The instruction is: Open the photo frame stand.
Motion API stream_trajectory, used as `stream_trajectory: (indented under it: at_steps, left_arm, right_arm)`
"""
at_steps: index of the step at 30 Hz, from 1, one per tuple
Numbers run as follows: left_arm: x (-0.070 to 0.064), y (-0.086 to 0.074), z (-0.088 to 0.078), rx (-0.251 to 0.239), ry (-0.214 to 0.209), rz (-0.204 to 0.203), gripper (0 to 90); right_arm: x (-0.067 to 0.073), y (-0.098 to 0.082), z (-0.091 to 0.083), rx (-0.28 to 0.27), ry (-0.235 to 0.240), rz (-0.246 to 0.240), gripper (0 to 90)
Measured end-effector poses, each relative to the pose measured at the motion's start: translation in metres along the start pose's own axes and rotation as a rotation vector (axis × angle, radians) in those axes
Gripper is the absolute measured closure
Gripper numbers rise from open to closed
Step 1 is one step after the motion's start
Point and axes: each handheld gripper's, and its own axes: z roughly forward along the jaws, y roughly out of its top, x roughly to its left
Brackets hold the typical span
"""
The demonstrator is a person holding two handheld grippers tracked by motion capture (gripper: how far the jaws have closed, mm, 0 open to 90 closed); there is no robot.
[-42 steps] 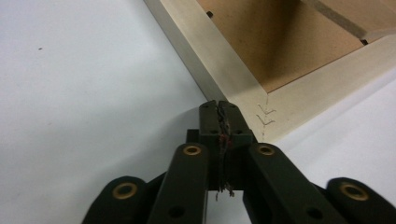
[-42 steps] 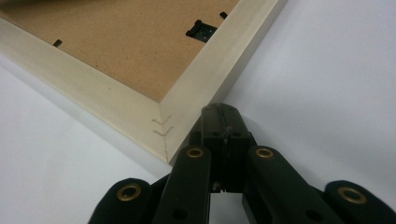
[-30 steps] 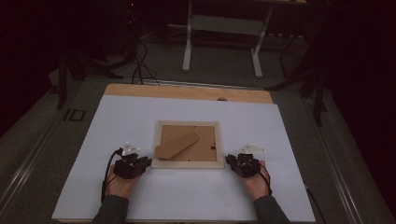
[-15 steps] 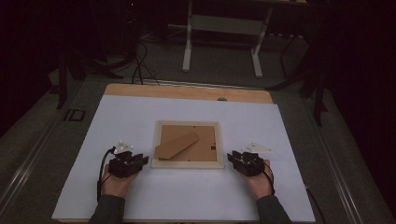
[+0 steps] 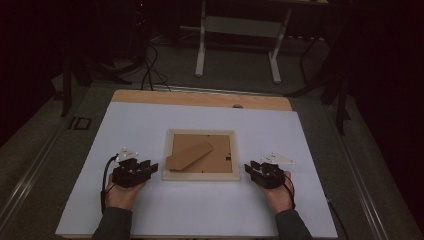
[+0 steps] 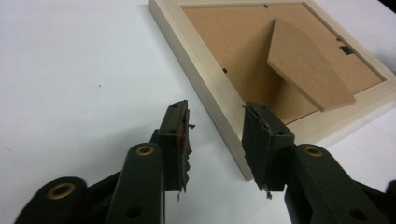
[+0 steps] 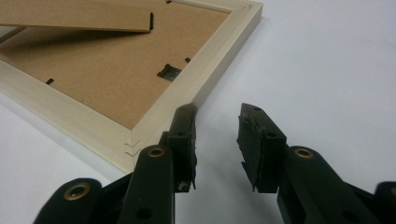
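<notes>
A picture frame (image 5: 202, 155) lies back-up mid-table (image 5: 310, 150), between the left claw (image 5: 152, 168) and right claw (image 5: 248, 169).

The high view is dim and grainy: the white table top (image 5: 200, 210) is the one lit patch, and the floor from nine round to three o'clock sinks into near black. Both gripper views are far brighter, evenly lit from above, with soft shadows under the picture frame (image 6: 205, 84) toward six o'clock. There the near black jaws are slightly soft, and the white surface washes out pale at twelve o'clock.
</notes>
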Motion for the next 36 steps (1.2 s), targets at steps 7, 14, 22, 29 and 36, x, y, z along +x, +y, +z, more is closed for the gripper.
stream_trajectory:
  at_steps: [7, 14, 22, 29, 36]
  left_arm:
    - [-0.005, 0.015, -0.005, -0.015, -0.022, 0.020, 55.6]
    - [-0.010, 0.031, -0.005, -0.017, -0.086, 0.022, 53.2]
    - [-0.014, 0.050, 0.003, 0.012, -0.137, 0.057, 50.8]
    - [-0.017, 0.061, 0.012, 0.039, -0.150, 0.087, 49.4]
    - [-0.020, 0.069, 0.022, 0.062, -0.198, 0.108, 50.5]
  right_arm:
    - [0.002, 0.001, 0.000, 0.001, 0.009, -0.009, 64.9]
    - [0.003, 0.003, -0.001, -0.010, 0.016, -0.007, 64.4]
    - [0.002, 0.002, -0.001, -0.008, 0.019, -0.003, 63.7]
    - [0.002, 0.002, 0.000, -0.005, 0.022, -0.008, 62.9]
    - [0.003, 0.002, 0.001, -0.003, 0.028, -0.012, 62.5]
